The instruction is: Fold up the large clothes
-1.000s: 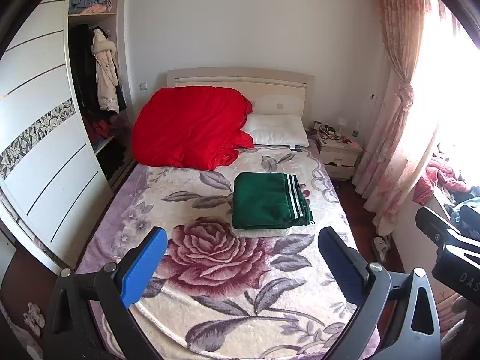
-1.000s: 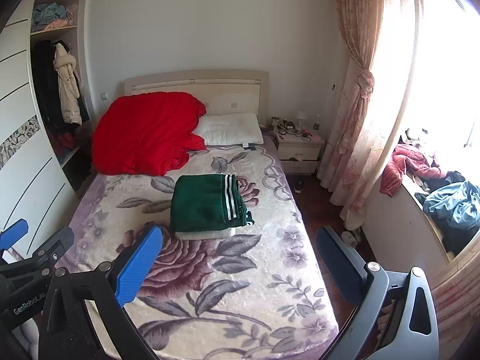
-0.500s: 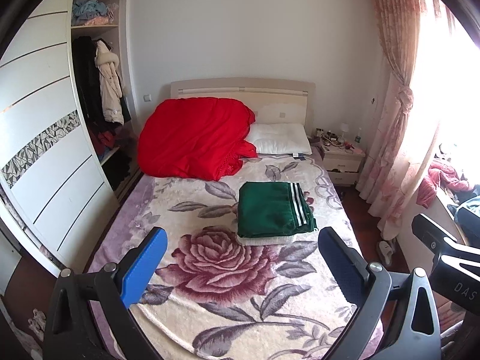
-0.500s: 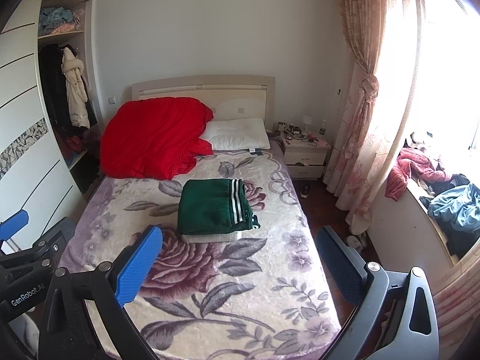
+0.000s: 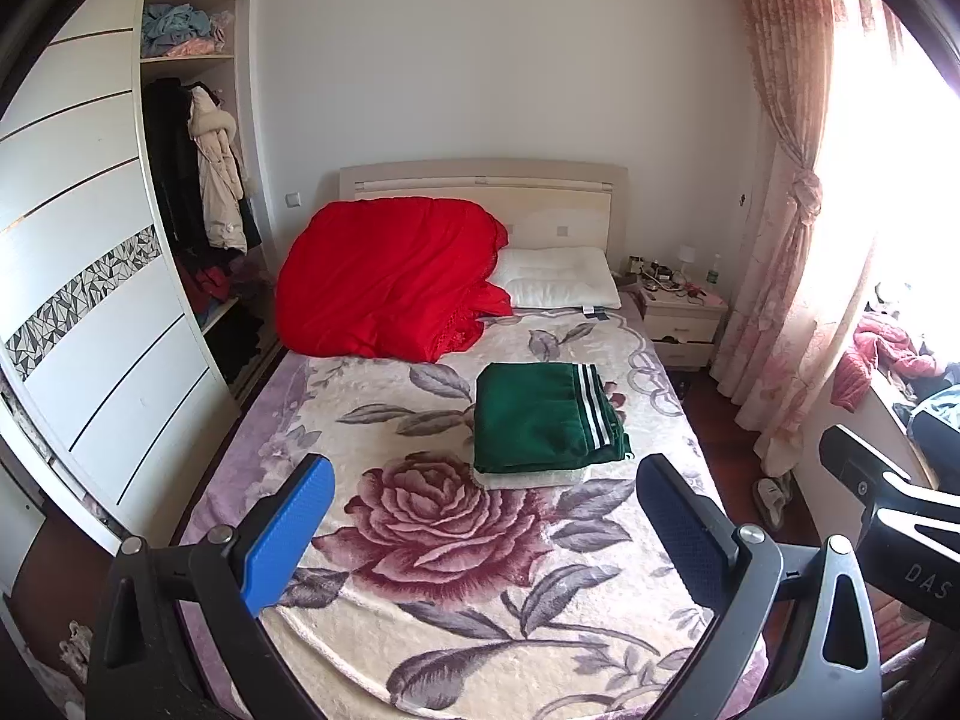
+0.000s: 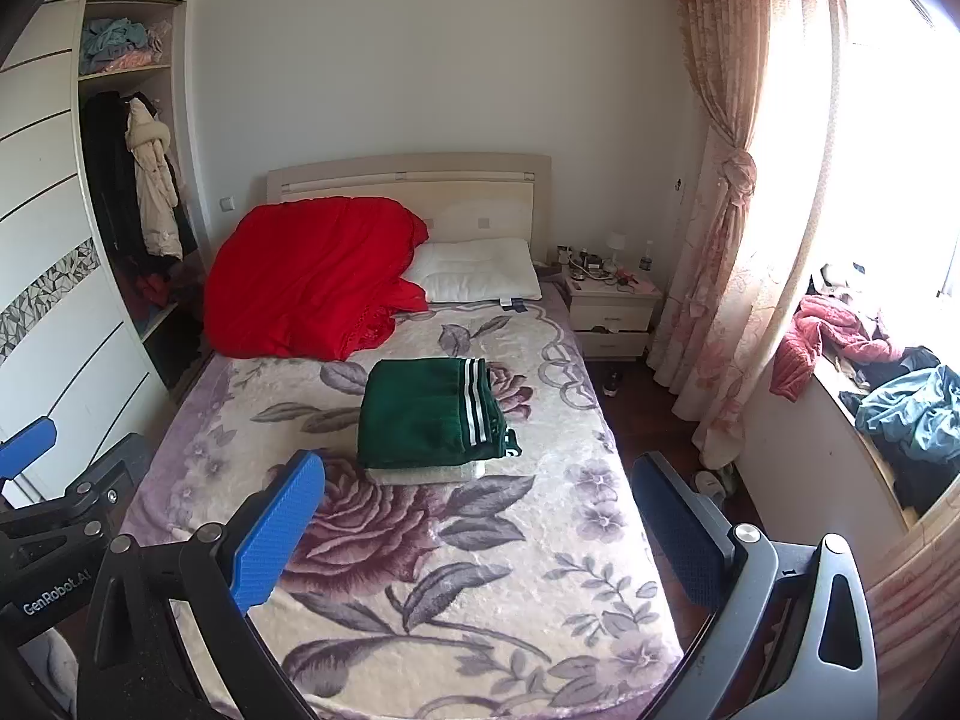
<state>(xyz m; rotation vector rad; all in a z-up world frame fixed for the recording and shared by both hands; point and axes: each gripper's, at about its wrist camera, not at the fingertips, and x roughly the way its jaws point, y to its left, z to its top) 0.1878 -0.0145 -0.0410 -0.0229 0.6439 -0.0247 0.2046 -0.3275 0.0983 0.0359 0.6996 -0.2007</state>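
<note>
**Folded green garment stacked on the bed, both grippers held wide**

The open wardrobe (image 5: pixel 198 192) holds the most: on its top shelf sits a heap of blue and pink cloth (image 5: pixel 180 30), and below it hang a dark coat and one cream padded jacket (image 5: pixel 216 174), with more dark and red clothes piled beneath. One nightstand (image 6: pixel 612 312) beside the bed carries a clutter of small items too small to name. The window ledge (image 6: pixel 864 420) bears a red garment and a blue one in loose heaps.

On the floral bedspread (image 5: pixel 456 540) lies one green garment with white stripes (image 5: pixel 540 417), folded square and resting on top of a pale folded piece (image 5: pixel 528 477). At the head end are one red quilt (image 5: pixel 390 282) and one white pillow (image 5: pixel 558 285), touching.

The left gripper (image 5: pixel 480 534) and right gripper (image 6: pixel 480 531) are both spread wide, holding nothing, well apart from the stack.
</note>
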